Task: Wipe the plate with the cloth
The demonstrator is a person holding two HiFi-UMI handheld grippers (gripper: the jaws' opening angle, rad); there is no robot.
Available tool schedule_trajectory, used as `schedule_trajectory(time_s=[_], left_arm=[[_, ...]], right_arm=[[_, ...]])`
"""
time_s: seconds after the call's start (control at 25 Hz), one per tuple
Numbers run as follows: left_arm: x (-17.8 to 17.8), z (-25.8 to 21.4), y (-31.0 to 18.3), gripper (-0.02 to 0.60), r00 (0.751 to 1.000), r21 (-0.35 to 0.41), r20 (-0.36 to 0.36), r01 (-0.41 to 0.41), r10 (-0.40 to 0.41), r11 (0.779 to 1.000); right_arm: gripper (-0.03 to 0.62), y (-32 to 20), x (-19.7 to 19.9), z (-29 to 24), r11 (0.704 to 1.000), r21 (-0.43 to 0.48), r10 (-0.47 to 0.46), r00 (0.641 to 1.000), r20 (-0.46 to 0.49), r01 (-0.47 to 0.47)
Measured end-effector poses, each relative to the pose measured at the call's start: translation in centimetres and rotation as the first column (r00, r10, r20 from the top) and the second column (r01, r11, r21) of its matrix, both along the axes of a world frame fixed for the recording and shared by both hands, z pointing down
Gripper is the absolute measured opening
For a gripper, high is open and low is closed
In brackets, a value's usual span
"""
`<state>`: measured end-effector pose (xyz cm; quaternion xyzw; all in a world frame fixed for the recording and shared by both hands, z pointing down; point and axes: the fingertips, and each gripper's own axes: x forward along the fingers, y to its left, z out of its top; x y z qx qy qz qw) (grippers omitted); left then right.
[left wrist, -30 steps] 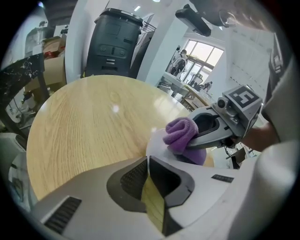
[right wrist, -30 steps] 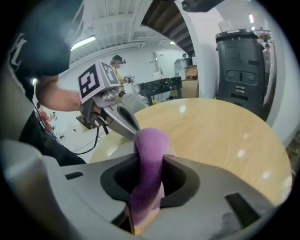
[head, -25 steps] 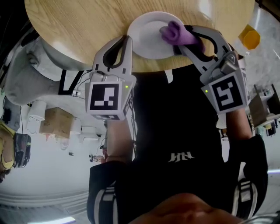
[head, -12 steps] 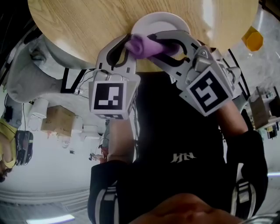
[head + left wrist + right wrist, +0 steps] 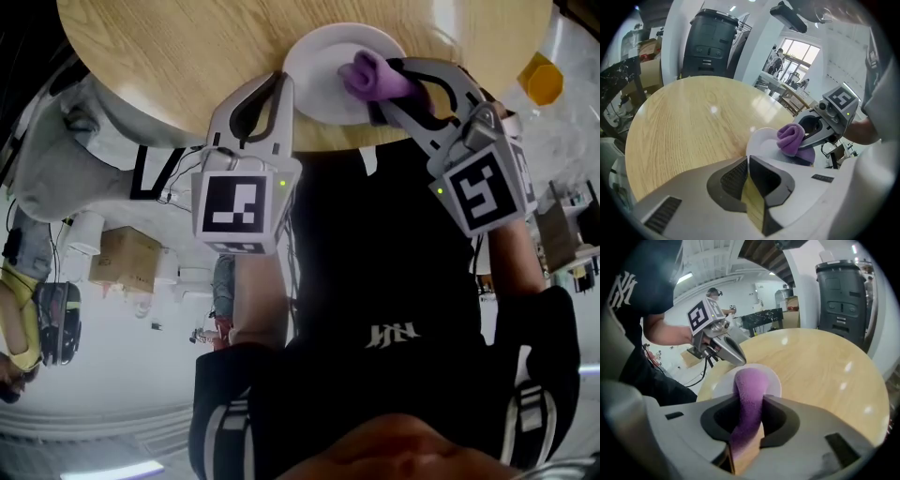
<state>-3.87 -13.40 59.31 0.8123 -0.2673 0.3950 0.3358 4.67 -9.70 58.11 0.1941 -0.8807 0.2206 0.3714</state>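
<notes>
Presently: round wooden table [image 5: 187, 56], with a white plate [image 5: 317, 67] set at its near edge. The plate's left rim is pinched by the left gripper [image 5: 276, 86], likely to steady it. A purple cloth [image 5: 373, 75] is clenched in the right gripper [image 5: 389, 89] and pressed onto the plate's right side. Both grippers are angled downward.

I seem to be working in an open lab or workshop hall: a white pillar [image 5: 801, 291], strip lights [image 5: 685, 277] on a bare ceiling, a cluttered workbench [image 5: 761, 317], cardboard boxes [image 5: 127, 258], a big dark bin [image 5: 710, 44], and people [image 5: 776, 58] by a tall window [image 5: 801, 58].
</notes>
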Motion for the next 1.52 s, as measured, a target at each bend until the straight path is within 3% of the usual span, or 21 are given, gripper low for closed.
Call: schedule_trajectory(time_s=[0.28, 0.36, 0.48, 0.6, 0.72, 0.84, 1.32, 1.4, 1.52], left_arm=[[0.4, 0.1, 0.0, 0.015, 1.000, 0.009, -0.009, -0.023, 0.023, 1.000], [0.3, 0.1, 0.0, 0.015, 1.000, 0.006, -0.011, -0.023, 0.023, 1.000], [0.1, 0.2, 0.0, 0.015, 1.000, 0.009, -0.011, -0.015, 0.015, 1.000], [0.3, 0.3, -0.1, 0.012, 1.000, 0.014, -0.005, -0.014, 0.014, 1.000], [0.6, 0.3, -0.2, 0.012, 1.000, 0.017, -0.012, -0.015, 0.015, 1.000], [0.4, 0.4, -0.2, 0.012, 1.000, 0.022, -0.013, -0.012, 0.013, 1.000], [0.3, 0.3, 0.0, 0.012, 1.000, 0.010, -0.005, -0.020, 0.021, 1.000], [0.4, 0.3, 0.0, 0.012, 1.000, 0.017, -0.007, -0.024, 0.024, 1.000], [0.8, 0.0, -0.2, 0.012, 1.000, 0.031, -0.005, -0.030, 0.030, 0.999]], right_arm=[[0.103, 1.5, 3.1, -0.7, 0.998, -0.051, 0.018, 0.995, -0.096, -0.023], [0.103, 1.4, 2.3, -1.7, 0.998, -0.061, 0.026, 0.998, -0.060, -0.030], [0.103, 1.3, -1.3, -3.1, 0.996, -0.075, 0.052, 0.996, 0.072, -0.047], [0.103, 1.4, -5.1, -2.2, 0.996, -0.071, -0.035, 0.992, 0.123, 0.044], [0.103, 1.4, -6.5, -0.4, 0.985, -0.056, -0.162, 0.985, 0.057, 0.165], [0.103, 1.4, -6.3, 0.5, 0.979, -0.054, -0.195, 0.981, 0.014, 0.196], [0.103, 4.2, 2.9, 0.3, 0.980, -0.191, -0.084, 0.986, -0.144, 0.055], [0.103, 4.4, 2.7, -0.4, 0.979, -0.195, -0.082, 0.987, -0.140, 0.054], [0.103, 4.1, -0.3, -1.8, 0.981, -0.180, -0.082, 0.996, -0.047, 0.072]])
